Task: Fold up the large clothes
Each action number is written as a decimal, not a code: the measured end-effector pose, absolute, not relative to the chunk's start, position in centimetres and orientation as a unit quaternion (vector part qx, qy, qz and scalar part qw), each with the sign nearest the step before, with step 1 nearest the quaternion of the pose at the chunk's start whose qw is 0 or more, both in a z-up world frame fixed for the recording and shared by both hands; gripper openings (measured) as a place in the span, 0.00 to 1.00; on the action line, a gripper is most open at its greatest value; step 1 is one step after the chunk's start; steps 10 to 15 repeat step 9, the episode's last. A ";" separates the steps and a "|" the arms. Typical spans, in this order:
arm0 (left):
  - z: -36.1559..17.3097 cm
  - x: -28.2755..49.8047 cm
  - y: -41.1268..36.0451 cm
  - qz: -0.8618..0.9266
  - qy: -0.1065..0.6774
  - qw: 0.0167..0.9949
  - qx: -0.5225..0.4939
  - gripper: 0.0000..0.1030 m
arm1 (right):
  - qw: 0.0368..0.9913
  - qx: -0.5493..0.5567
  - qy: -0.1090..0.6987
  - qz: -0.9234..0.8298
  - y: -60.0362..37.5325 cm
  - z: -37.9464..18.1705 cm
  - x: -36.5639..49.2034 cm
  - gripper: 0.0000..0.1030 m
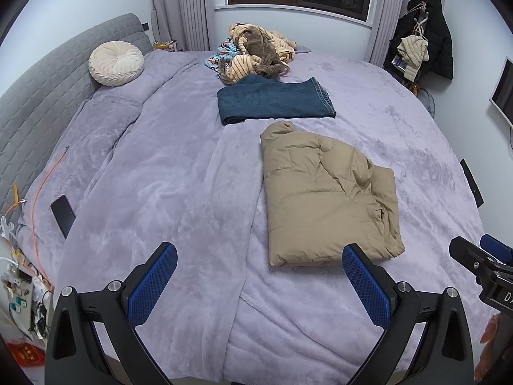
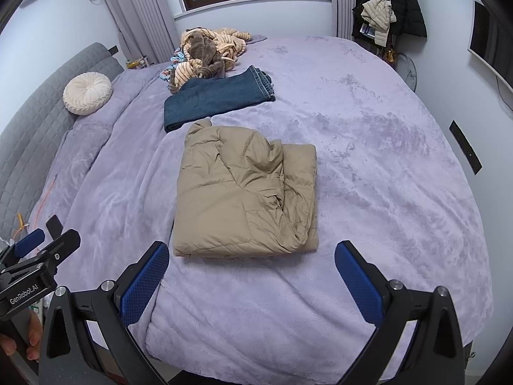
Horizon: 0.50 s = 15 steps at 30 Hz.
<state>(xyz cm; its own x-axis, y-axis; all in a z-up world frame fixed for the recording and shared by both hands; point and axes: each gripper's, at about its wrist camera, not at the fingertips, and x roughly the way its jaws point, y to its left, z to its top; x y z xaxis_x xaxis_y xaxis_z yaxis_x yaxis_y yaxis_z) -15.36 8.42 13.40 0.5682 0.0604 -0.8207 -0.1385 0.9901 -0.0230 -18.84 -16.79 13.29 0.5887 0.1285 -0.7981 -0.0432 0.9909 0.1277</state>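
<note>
A tan puffer jacket [image 1: 327, 195] [image 2: 243, 189] lies folded into a rectangle on the lilac bedspread [image 1: 166, 173] [image 2: 368, 176]. Behind it lies a folded pair of blue jeans [image 1: 272, 101] [image 2: 218, 96]. Further back sits a heap of striped and brown clothes [image 1: 256, 51] [image 2: 208, 48]. My left gripper [image 1: 259, 280] hovers open near the bed's front edge, left of the jacket's near end, holding nothing. My right gripper [image 2: 251, 276] is open too, just in front of the jacket's near edge, empty. Each gripper shows at the side of the other's view.
A round cream cushion [image 1: 116, 63] [image 2: 87, 93] rests by the grey headboard [image 1: 35, 96]. A dark phone [image 1: 63, 215] and an orange cable [image 1: 38, 189] lie at the bed's left side. Coats [image 1: 426, 32] [image 2: 388, 6] hang at the back right. A wall screen [image 2: 490, 38] is at right.
</note>
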 end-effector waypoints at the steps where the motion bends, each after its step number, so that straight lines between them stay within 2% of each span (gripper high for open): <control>1: 13.4 -15.3 8.5 0.056 0.462 0.884 -0.043 1.00 | 0.890 0.047 0.451 0.048 -16.6 13.4 -18.9 1.00; 15: 13.4 -15.1 8.4 0.057 0.463 0.883 -0.044 1.00 | 0.890 0.046 0.451 0.049 -16.8 13.4 -18.7 1.00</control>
